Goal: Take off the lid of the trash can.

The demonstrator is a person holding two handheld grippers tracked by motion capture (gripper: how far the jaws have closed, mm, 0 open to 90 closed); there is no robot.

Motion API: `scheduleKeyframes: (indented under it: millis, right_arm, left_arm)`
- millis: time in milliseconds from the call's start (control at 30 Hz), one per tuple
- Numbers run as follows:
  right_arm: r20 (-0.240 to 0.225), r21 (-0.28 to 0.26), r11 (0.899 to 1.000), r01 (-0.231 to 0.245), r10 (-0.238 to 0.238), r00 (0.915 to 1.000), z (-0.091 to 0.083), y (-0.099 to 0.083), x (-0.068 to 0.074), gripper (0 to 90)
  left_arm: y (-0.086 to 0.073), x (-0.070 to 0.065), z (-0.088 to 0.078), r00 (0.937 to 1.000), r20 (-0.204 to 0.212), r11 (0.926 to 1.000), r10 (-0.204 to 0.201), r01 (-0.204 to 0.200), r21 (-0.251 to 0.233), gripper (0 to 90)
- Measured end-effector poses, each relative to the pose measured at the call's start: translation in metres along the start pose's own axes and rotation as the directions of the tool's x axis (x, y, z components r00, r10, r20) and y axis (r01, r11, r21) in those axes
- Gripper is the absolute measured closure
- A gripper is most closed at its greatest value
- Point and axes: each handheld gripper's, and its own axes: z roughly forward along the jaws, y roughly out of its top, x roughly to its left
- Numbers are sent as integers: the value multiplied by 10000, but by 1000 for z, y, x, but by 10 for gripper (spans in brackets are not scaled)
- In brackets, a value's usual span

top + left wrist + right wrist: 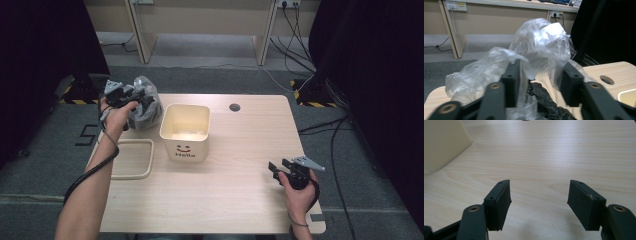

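A crumpled clear plastic bag (146,107) with something black inside lies at the table's far left corner. My left gripper (142,99) reaches into it from the left. In the left gripper view the bag (541,40) bulges up ahead of the left gripper (540,72); the jaws stand apart, loose film drapes over the left one, and the black contents (541,100) lie below the gap. My right gripper (275,167) hovers low over the table at the near right. In the right gripper view my right gripper (539,195) is open with only bare wood between its jaws.
A cream bin (185,132) with a smiley face and "Hello" stands mid-table, right of the bag; its wall (441,142) shows in the right gripper view. A cream rectangular frame (131,159) lies flat at the left. A cable hole (234,107) sits near the far edge.
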Motion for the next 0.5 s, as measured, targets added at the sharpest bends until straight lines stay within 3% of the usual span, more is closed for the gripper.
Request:
scheduleKeyframes:
  millis: [133,300,500]
  right_arm:
    - [21,12,10000,9,-9,10000,0,0,0,351]
    - [33,16,10000,1,-1,10000,0,0,0,351]
    - [41,28,10000,38,-38,10000,1,0,0,350]
  left_arm:
    - [6,0,-10,9998,-68,9998,-171,170,-128,422]
    - [13,2,-24,9981,-523,9994,-317,310,-139,364]
    - [13,9,-40,9971,-620,9987,-431,446,242,341]
